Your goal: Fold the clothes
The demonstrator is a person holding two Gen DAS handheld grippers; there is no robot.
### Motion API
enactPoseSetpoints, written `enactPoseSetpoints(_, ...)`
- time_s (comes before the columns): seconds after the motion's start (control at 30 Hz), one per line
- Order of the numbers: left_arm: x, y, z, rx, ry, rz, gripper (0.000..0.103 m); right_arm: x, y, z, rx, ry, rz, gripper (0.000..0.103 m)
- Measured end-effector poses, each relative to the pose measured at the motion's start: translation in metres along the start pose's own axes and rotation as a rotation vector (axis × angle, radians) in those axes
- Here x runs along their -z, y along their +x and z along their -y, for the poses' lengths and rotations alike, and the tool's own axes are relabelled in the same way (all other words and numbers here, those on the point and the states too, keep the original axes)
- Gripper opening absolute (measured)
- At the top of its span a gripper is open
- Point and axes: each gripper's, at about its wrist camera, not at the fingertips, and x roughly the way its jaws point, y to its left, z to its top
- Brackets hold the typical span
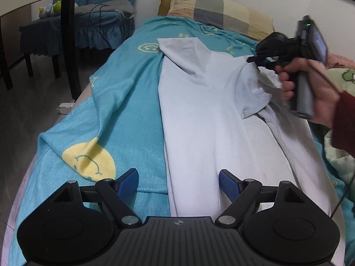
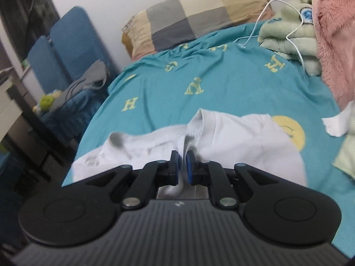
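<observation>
Across the left wrist view, the white garment (image 1: 199,115) lies lengthwise down the centre on the teal bedsheet (image 1: 124,102); left hand-held gripper (image 1: 178,182) at bottom centre is released, blue pads straddling the garment's near end, while the right hand-held gripper (image 1: 255,59) at upper right meets a raised fold. Right wrist view: right hand-held gripper (image 2: 182,166), lower centre, is clenched on a pinch of white garment (image 2: 233,137), checked pillow (image 2: 190,15) at top.
</observation>
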Motion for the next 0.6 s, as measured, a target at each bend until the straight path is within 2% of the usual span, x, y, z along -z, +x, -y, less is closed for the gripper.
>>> enactPoseSetpoints(0.03, 0.000, 0.000, 0.001, -0.003, 0.006, -0.002, 0.082, 0.001, -0.013, 0.001, -0.008, 0.000, -0.011, 0.012)
enactPoseSetpoints(0.1, 0.000, -0.001, 0.003, -0.001, 0.010, -0.008, 0.082, 0.008, -0.046, 0.002, -0.022, -0.008, -0.038, 0.022)
enactPoseSetpoints(0.13, 0.000, -0.003, 0.003, 0.002, 0.008, -0.011, 0.082, 0.013, -0.066, 0.003, -0.029, -0.015, -0.054, 0.035)
enactPoseSetpoints(0.17, 0.000, -0.005, 0.003, 0.005, 0.007, -0.012, 0.082, 0.018, -0.086, 0.003, -0.036, -0.022, -0.069, 0.051)
enactPoseSetpoints(0.23, 0.000, -0.012, 0.004, 0.008, 0.007, -0.004, 0.082, 0.036, -0.132, 0.011, -0.060, -0.004, -0.087, 0.071)
enactPoseSetpoints(0.27, 0.001, -0.015, 0.004, 0.007, 0.007, 0.000, 0.082, 0.046, -0.152, 0.015, -0.060, 0.013, -0.110, 0.076)
enactPoseSetpoints(0.37, 0.003, -0.026, 0.008, -0.007, 0.017, -0.008, 0.082, 0.078, -0.202, 0.023, 0.006, 0.036, -0.253, 0.076)
enactPoseSetpoints(0.5, 0.017, -0.041, 0.018, -0.008, 0.064, -0.055, 0.082, 0.129, -0.255, 0.043, 0.092, 0.090, -0.325, 0.076)
enactPoseSetpoints(0.6, 0.033, -0.051, 0.020, -0.005, 0.057, -0.119, 0.082, 0.165, -0.272, 0.059, 0.148, 0.183, -0.398, 0.076)
